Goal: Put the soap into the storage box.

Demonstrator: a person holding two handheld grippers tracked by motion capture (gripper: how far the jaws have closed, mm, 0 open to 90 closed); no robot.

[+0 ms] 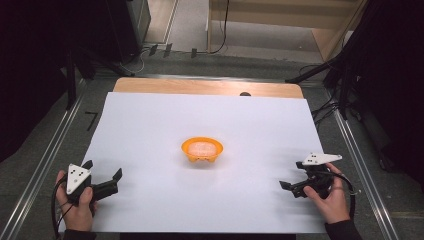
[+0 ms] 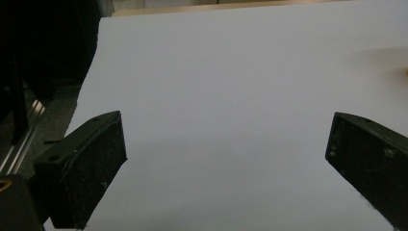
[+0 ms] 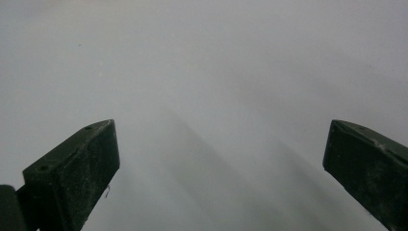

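An orange bowl [image 1: 202,149] with something pale inside sits at the middle of a white sheet [image 1: 165,115]. My left gripper [image 1: 103,169] rests near the sheet's front left corner, held in a hand, with its jaws wide apart and pointing toward the centre. In the left gripper view the left gripper [image 2: 226,144] has only bare white sheet between its fingers. My right gripper [image 1: 291,174] is low over the front right of the sheet, pointing left. In the right gripper view the right gripper [image 3: 221,149] stands open over blank sheet, holding nothing.
The sheet covers a wooden table [image 1: 200,86] whose far edge shows bare. Metal rails [image 1: 45,165] run along both sides. Dark stands and cables [image 1: 340,75] crowd the far right, and dark equipment [image 1: 125,25] the far left.
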